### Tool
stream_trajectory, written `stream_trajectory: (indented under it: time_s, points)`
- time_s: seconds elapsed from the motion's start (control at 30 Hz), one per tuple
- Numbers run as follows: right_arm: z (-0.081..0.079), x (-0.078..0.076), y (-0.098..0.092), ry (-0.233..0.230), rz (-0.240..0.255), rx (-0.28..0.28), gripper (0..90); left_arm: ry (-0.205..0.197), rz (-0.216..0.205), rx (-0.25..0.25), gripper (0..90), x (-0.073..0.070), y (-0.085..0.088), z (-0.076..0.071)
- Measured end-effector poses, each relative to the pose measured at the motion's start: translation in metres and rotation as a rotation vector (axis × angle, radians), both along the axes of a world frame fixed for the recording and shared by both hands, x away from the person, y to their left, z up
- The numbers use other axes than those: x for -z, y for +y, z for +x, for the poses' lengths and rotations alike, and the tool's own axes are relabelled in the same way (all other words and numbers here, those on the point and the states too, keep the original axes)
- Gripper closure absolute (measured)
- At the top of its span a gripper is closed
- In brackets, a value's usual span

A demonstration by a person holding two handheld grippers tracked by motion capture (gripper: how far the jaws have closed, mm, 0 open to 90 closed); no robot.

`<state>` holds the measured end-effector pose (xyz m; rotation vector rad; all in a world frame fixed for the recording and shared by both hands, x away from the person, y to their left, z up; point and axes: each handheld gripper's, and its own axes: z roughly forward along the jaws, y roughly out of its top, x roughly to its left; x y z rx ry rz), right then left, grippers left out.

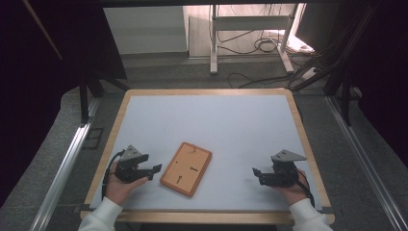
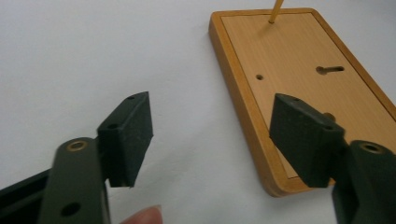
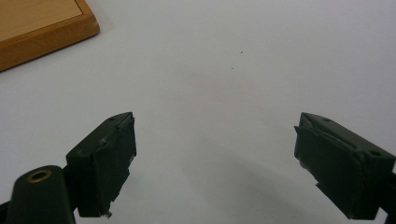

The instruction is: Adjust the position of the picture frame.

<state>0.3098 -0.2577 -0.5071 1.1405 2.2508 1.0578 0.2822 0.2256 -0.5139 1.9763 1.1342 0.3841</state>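
A person's two hands rest at the lower edge of the high view, each holding a two-jaw gripper over a pale worktop [image 1: 216, 120] framed in light wood. The left gripper [image 1: 153, 169], at lower left of the frame, points toward a wooden board [image 1: 186, 168] that lies flat just left of centre in the lower half of the frame — its fingers [image 2: 126, 135] stand wide apart with nothing between them, and the nearest tip comes close to the board's left edge without touching it, as far as the high view tells. In the left gripper view the board fills the upper right, its raised rim rounded at the corners; a thin wooden peg [image 2: 275, 10] stands upright in a hole near the far end, and a small round hole [image 2: 259, 76] and a keyhole-shaped slot [image 2: 330, 69] show in the inset panel. The right finger in that view overlaps the board's near corner in the picture. The right gripper [image 1: 256, 173], at lower right of the high view, sits well apart from the board, its fingers [image 3: 105, 158] likewise spread wide and empty above bare worktop — only a corner of the board shows at the upper left of the right gripper view. White sleeves [image 1: 101, 214] cover both wrists at the bottom edge.
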Motion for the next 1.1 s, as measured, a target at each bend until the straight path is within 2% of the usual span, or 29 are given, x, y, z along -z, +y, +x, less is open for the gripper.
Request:
stream_trajectory:
  time_s: [0.1,0.2,0.3,0.33,0.37,0.43,0.57,0.73,0.87,1.1]
  points:
    - [-0.001,0.0,0.001,-0.003,-0.003,-0.006,13.1,0.005,0.0,0.013,41.7,-0.002,-0.002,0.0]
    - [-0.005,0.001,0.0,-0.005,-0.014,-0.011,13.2,0.011,-0.001,0.031,56.1,-0.005,-0.003,0.002]
    - [-0.008,0.002,-0.007,-0.007,-0.018,0.01,13.4,0.027,0.003,0.063,74.6,-0.007,-0.004,0.007]
    - [-0.008,0.002,-0.007,-0.007,-0.018,0.01,13.4,0.027,0.003,0.063,78.6,-0.007,-0.004,0.007]
    - [-0.008,0.001,-0.008,-0.01,-0.019,0.015,13.4,0.033,0.003,0.071,78.6,-0.008,-0.004,0.008]
    - [-0.009,0.001,-0.01,-0.009,-0.026,0.027,13.5,0.036,0.005,0.083,89.6,-0.011,-0.003,0.008]
    - [-0.009,0.001,-0.008,-0.016,-0.041,0.028,13.5,0.039,0.013,0.089,90.0,-0.013,0.004,0.003]
    - [-0.012,0.002,-0.007,-0.014,-0.059,0.034,13.5,0.086,0.023,0.099,90.0,-0.004,0.013,0.002]
    - [-0.009,0.003,-0.009,-0.009,-0.057,0.038,13.5,0.113,0.043,0.125,90.0,0.004,0.008,-0.002]
    - [-0.01,0.003,-0.009,-0.013,-0.058,0.035,13.5,0.119,0.052,0.134,90.0,0.006,0.003,-0.002]
